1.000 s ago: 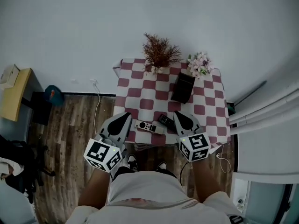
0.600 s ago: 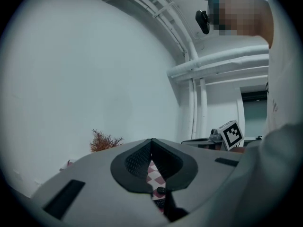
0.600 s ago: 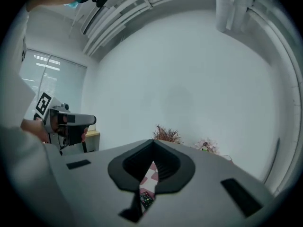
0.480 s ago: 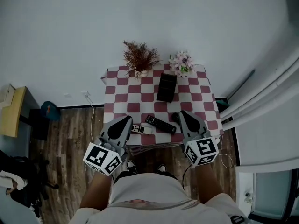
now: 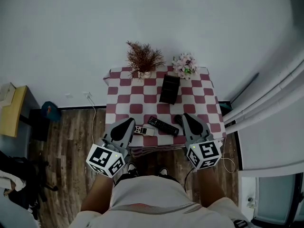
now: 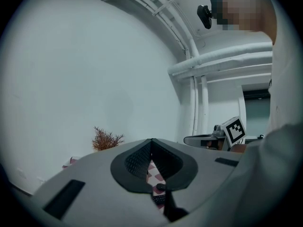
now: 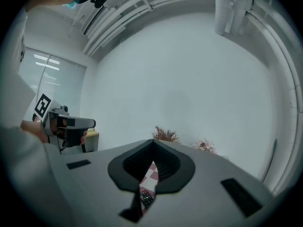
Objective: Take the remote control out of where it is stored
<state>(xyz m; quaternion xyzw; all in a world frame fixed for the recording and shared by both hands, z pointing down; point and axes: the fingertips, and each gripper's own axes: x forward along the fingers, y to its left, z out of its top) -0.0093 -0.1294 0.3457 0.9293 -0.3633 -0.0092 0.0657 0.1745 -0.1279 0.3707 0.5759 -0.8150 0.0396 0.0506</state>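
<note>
Black remote (image 5: 163,126) lies near the front edge of the checked table (image 5: 124,100).

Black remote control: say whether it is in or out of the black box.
Out. The black remote control lies flat on the checkered tablecloth, apart from the upright black box.

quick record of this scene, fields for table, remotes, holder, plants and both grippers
table: red and white checkered top, against the wall
black remote: lying flat near the front edge
light remote: lying flat, left of the black one
black holder: upright towards the back, contents not visible
plants: dried plant and pink flowers at the back edge
left gripper: shut, empty, by the light remote
right gripper: shut, empty
</note>
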